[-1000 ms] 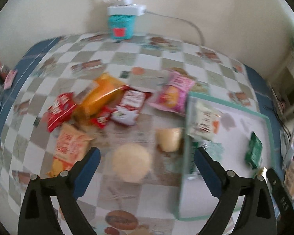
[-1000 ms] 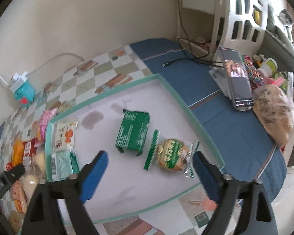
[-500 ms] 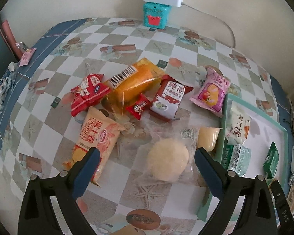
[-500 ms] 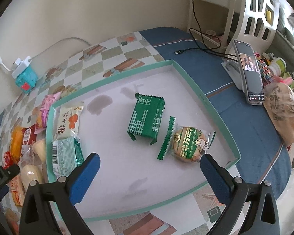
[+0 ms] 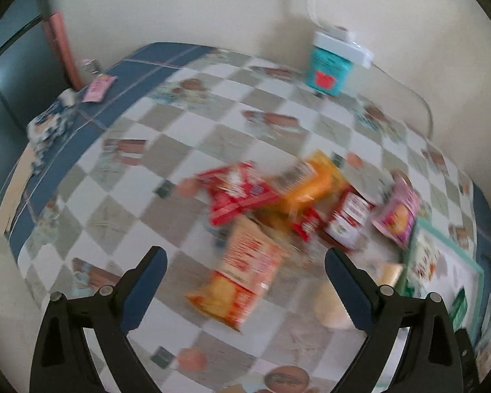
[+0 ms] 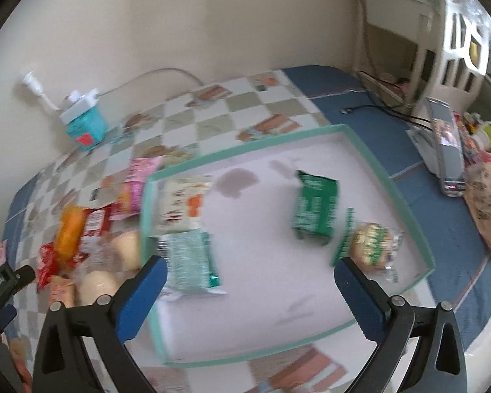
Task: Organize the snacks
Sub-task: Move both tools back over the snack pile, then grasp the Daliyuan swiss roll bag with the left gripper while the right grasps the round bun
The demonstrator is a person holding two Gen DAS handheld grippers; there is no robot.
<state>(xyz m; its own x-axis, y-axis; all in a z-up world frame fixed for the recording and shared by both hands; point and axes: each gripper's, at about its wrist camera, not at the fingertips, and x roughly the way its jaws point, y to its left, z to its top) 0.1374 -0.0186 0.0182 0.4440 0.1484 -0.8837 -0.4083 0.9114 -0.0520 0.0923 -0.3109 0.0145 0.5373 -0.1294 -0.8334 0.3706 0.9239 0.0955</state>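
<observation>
A pile of snack packets lies on the checkered tablecloth: an orange chips bag (image 5: 242,268), a red packet (image 5: 235,193), a yellow-orange packet (image 5: 311,180), a red-white packet (image 5: 347,222) and a pink packet (image 5: 397,213). My left gripper (image 5: 245,281) hangs open above the orange bag, empty. The teal-rimmed white tray (image 6: 406,203) holds a green packet (image 6: 314,209), a round cake pack (image 6: 370,245), a white packet (image 6: 183,206) and a pale green packet (image 6: 190,265). My right gripper (image 6: 248,291) is open over the tray, empty.
A teal box with a white power strip (image 5: 329,62) stands by the wall. A phone on a stand (image 6: 445,144), a bagged bun (image 6: 487,203) and cables sit right of the tray. Two pale buns (image 6: 98,285) lie left of the tray.
The left view has swung left and is blurred, so the orange bag now sits between its fingers. The right view has shifted left across the tray. Nothing was grasped.
</observation>
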